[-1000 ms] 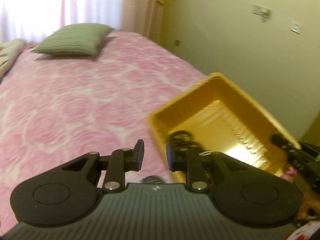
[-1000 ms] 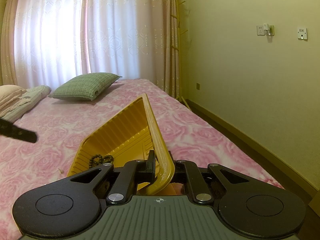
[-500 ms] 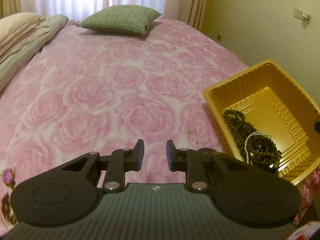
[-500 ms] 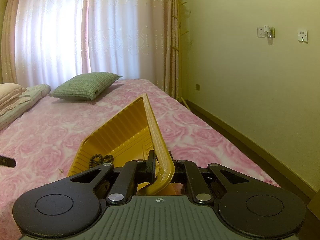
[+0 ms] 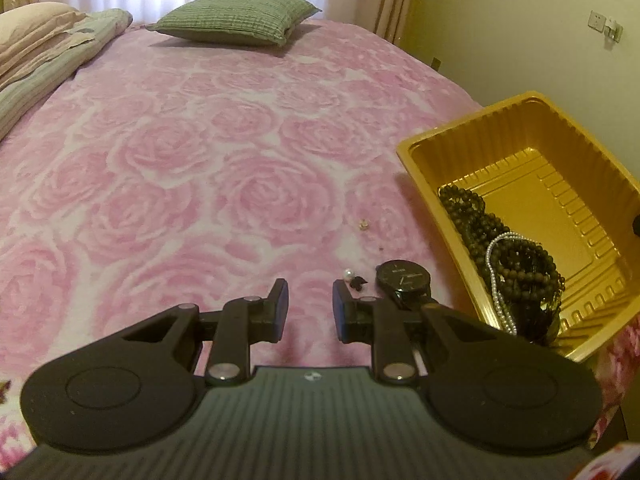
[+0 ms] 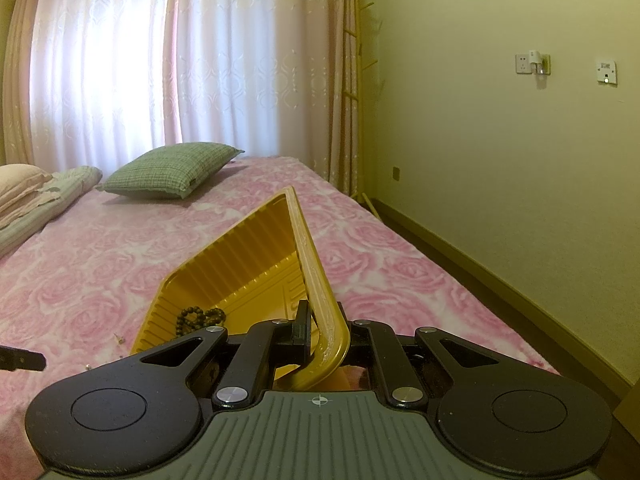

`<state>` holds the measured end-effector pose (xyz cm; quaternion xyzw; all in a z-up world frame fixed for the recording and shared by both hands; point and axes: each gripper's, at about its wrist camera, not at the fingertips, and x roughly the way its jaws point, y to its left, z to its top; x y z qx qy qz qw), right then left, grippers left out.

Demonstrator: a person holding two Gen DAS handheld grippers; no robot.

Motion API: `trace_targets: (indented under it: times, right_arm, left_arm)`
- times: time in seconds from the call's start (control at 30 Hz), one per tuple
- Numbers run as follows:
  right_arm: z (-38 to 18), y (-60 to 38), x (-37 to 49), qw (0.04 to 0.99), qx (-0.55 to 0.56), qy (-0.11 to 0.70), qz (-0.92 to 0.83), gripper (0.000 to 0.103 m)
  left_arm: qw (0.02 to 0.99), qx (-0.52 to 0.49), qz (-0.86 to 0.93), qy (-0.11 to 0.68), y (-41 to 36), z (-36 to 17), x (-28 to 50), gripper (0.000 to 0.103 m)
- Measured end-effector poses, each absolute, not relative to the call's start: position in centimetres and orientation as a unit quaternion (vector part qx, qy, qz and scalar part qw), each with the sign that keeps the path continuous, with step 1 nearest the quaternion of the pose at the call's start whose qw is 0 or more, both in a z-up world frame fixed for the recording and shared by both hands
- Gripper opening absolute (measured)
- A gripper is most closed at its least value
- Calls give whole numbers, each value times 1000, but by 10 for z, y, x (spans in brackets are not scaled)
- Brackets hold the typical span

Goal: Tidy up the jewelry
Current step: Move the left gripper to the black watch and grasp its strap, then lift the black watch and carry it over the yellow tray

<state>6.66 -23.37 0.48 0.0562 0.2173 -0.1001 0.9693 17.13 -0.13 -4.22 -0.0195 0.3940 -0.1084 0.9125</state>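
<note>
A gold plastic tray (image 5: 424, 160) sits at the right edge of the pink rose bedspread and holds dark bead strands (image 5: 516, 256) and a white pearl strand (image 5: 495, 280). My right gripper (image 6: 324, 332) is shut on the tray's near rim (image 6: 316, 276); beads (image 6: 198, 318) show inside. My left gripper (image 5: 307, 304) is open and empty, low over the bedspread. Just ahead to its right lie a black watch (image 5: 404, 276), a small pearl (image 5: 349, 273) with a dark piece (image 5: 358, 282), and a tiny gold item (image 5: 363, 224).
A green pillow (image 5: 236, 18) and folded bedding (image 5: 40, 52) lie at the far end of the bed. A wall (image 6: 500, 140) and floor gap run along the bed's right side. The left gripper's tip (image 6: 20, 360) shows at the right wrist view's left edge.
My left gripper has swung away from the tray and drawn back and down over the bedspread, bringing the watch and pearl into view. The right gripper and tray have stayed still.
</note>
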Motion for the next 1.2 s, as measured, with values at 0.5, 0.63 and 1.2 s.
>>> trace_targets:
  times: [0.5, 0.63, 1.2]
  right_arm:
    - [1, -236, 70, 969, 53, 219, -102, 9]
    - [1, -236, 70, 969, 53, 219, -102, 9]
    - [-3, -238, 72, 969, 49, 220, -104, 9]
  left_arm:
    - [895, -56, -187, 401, -34, -62, 166, 25]
    - [898, -62, -186, 395, -34, -59, 165, 26]
    - [899, -30, -180, 397, -57, -71, 163, 30]
